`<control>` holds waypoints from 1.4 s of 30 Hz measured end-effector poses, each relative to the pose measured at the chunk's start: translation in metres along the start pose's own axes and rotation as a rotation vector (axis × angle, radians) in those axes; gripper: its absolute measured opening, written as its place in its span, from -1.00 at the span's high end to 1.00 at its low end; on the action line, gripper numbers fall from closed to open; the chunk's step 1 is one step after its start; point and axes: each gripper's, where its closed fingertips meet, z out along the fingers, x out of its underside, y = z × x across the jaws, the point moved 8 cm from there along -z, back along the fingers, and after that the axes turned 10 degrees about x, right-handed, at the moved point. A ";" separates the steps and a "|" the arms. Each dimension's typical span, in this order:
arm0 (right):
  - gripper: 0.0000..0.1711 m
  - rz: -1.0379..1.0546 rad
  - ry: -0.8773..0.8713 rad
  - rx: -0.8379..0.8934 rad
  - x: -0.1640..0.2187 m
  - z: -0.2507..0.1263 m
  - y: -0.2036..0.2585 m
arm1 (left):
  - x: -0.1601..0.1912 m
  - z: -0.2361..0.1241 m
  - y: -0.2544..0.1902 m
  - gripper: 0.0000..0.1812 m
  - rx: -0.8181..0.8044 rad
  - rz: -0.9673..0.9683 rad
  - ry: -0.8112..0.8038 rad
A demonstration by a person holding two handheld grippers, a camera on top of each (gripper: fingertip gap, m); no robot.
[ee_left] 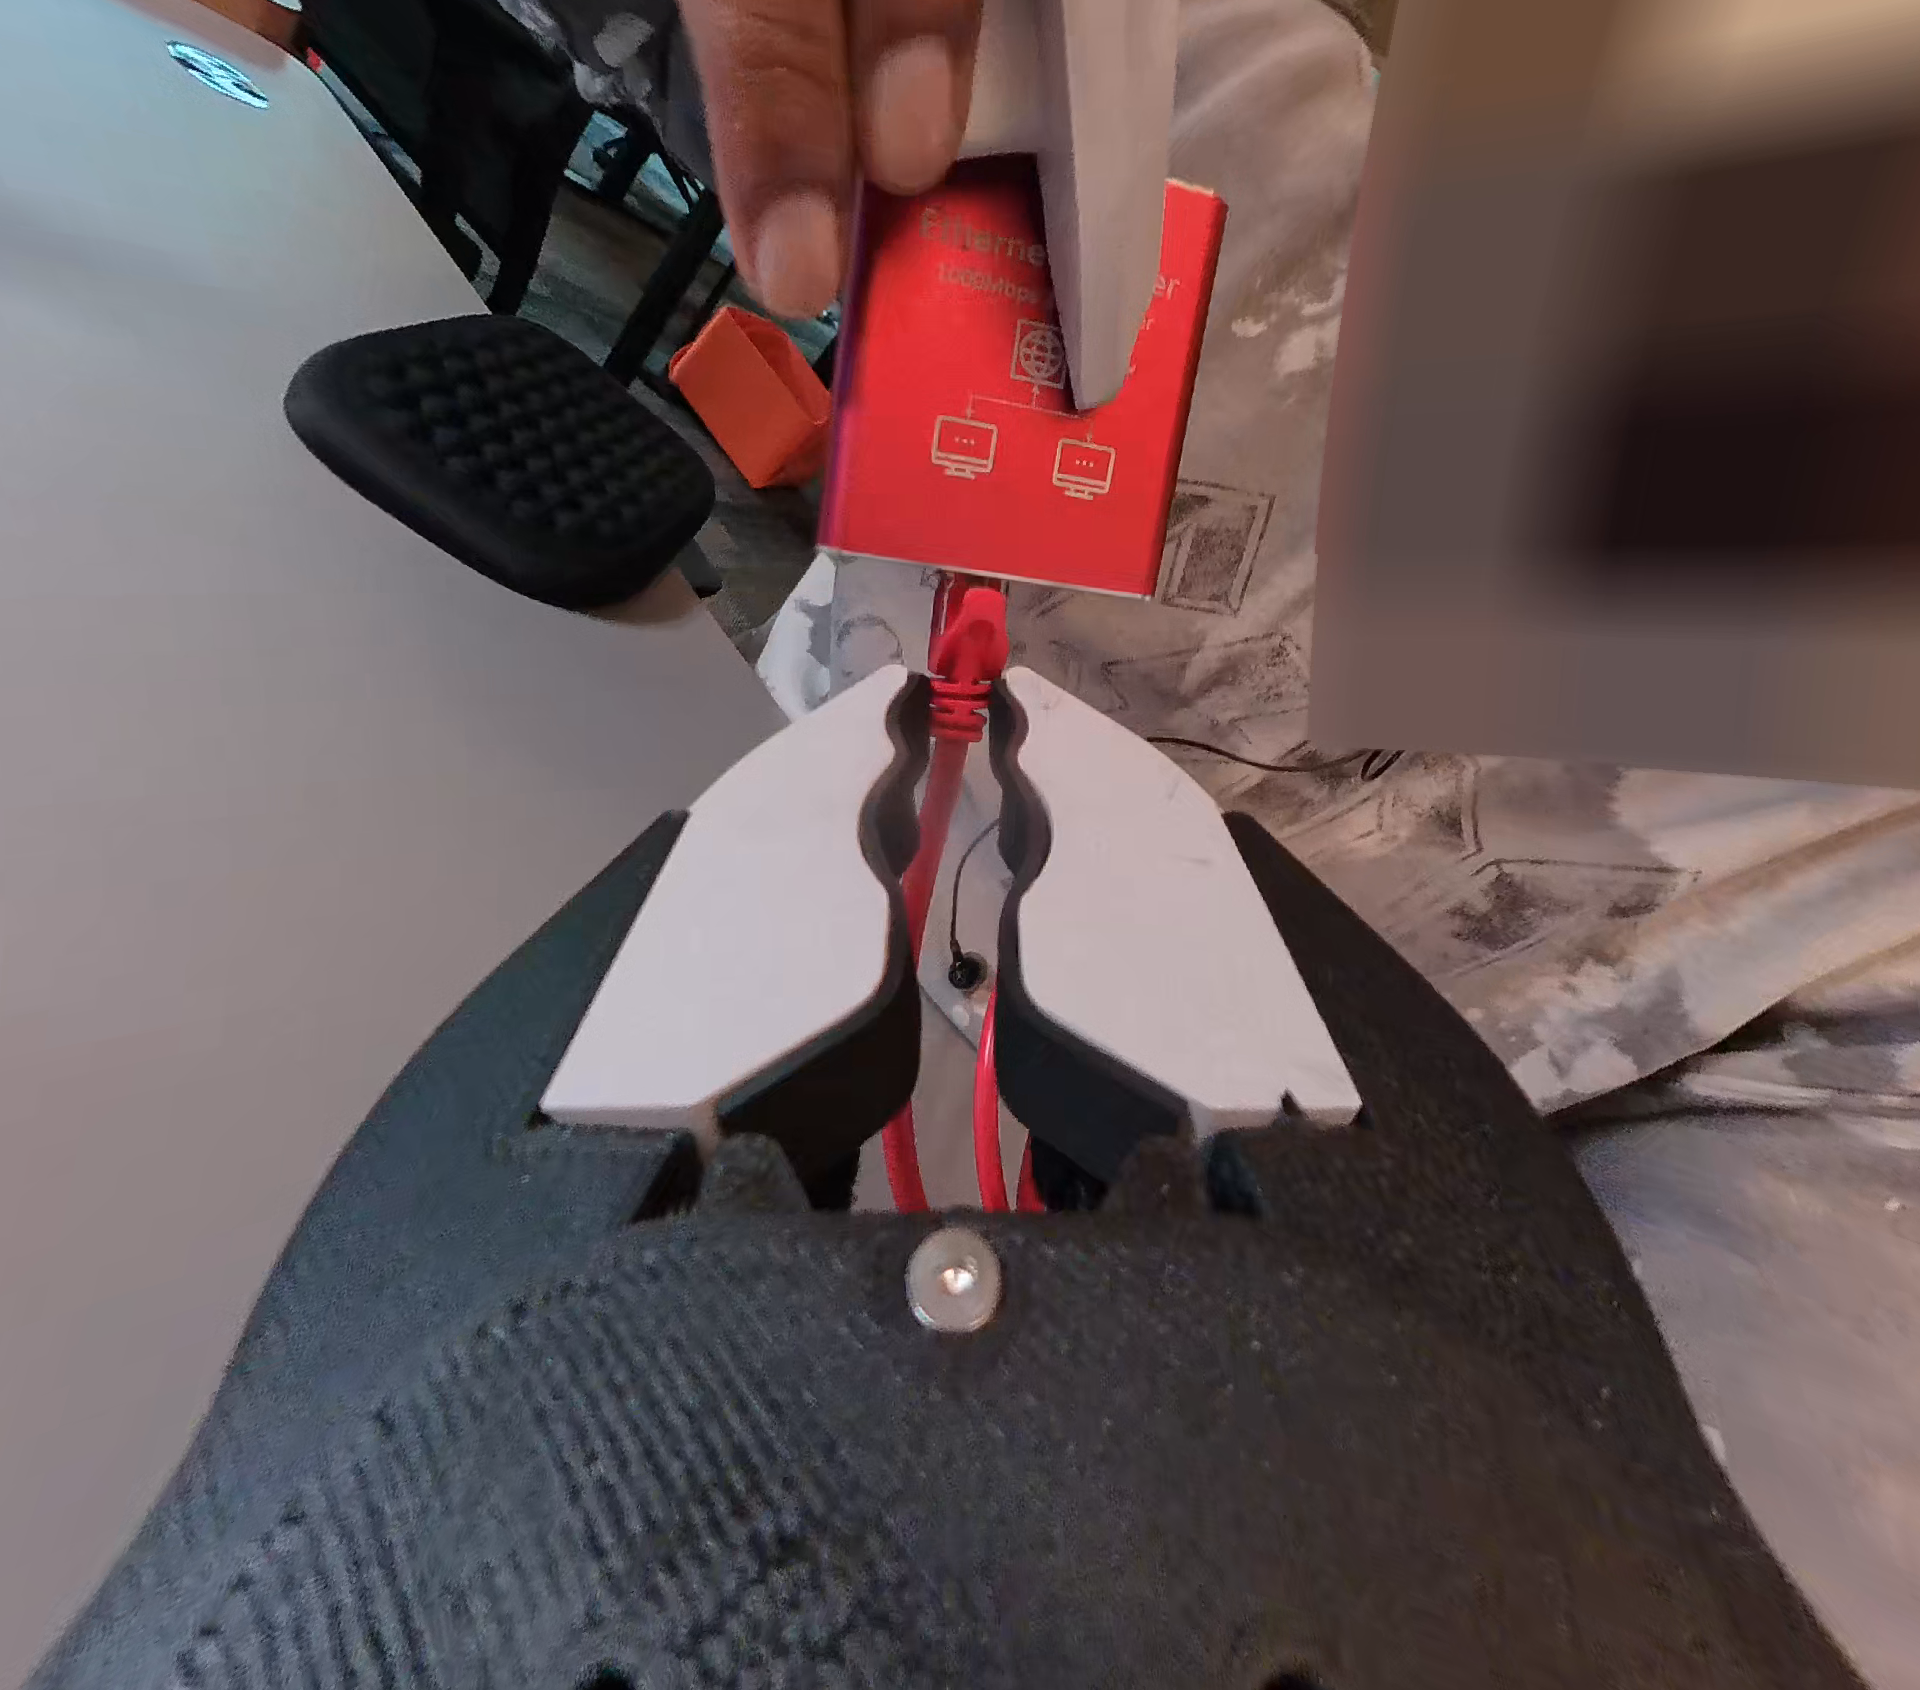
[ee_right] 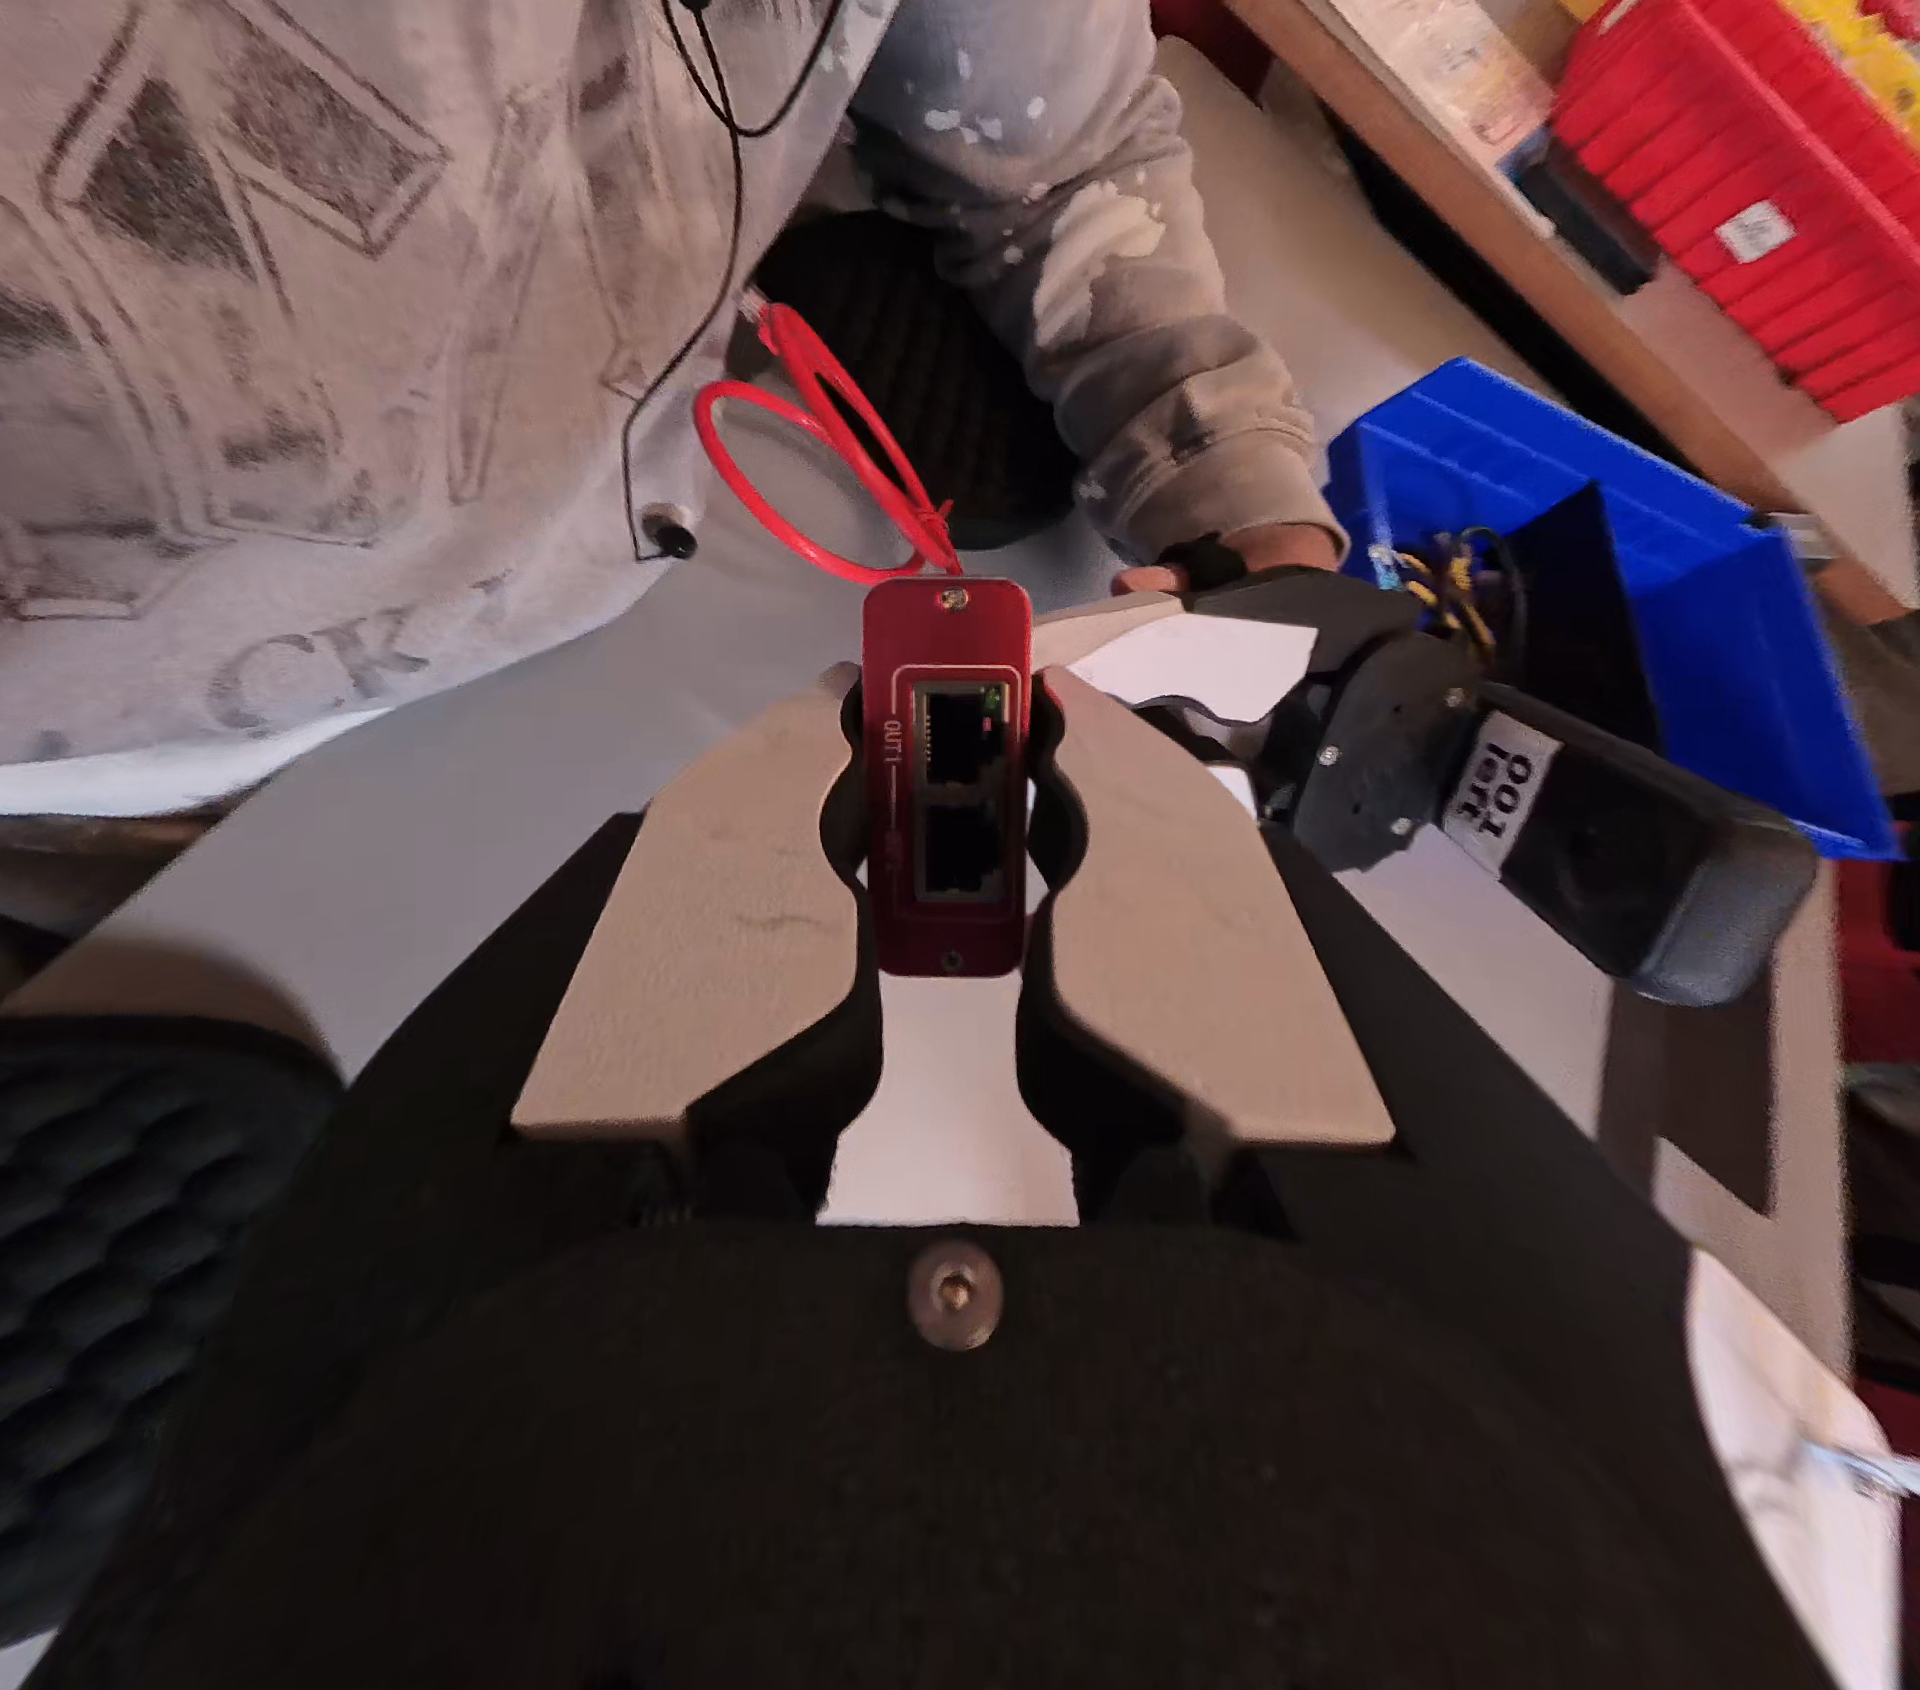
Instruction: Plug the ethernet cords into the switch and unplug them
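Left wrist view first: at nine o'clock a black padded chair arm (ee_left: 499, 461) juts over the pale table (ee_left: 208, 705). At centre, the left tool (ee_left: 956, 690) has its two white fingers (ee_left: 769, 913) closed on the ribbed boot of the red cord (ee_left: 940, 819), plug (ee_left: 971, 617) pointing to twelve o'clock and sitting at the lower edge of the red switch (ee_left: 997, 445); whether it is fully seated I cannot tell. The switch hangs above, pinched by a white finger of the other tool (ee_left: 1112, 134), with a bare hand (ee_left: 790, 30) touching its upper left corner. An orange box (ee_left: 748, 393) sits behind, at ten o'clock of the switch.

Over to the right wrist view: a grey printed sweatshirt (ee_right: 312, 290) fills ten o'clock. Dead centre, the right tool (ee_right: 948, 705) clamps the switch (ee_right: 948, 778) end-on by its sides, two open sockets facing the camera. The cord (ee_right: 810, 466) loops out from behind the switch towards twelve o'clock. At three o'clock the left tool's (ee_right: 1195, 653) black body angles in, and a blue bin (ee_right: 1662, 518) lies just beyond, red bins (ee_right: 1745, 165) at two o'clock.
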 end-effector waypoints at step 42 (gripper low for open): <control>0.69 0.449 -0.343 0.638 -0.031 -0.071 -0.080 | -0.125 -0.002 -0.087 0.70 -0.744 0.976 -0.346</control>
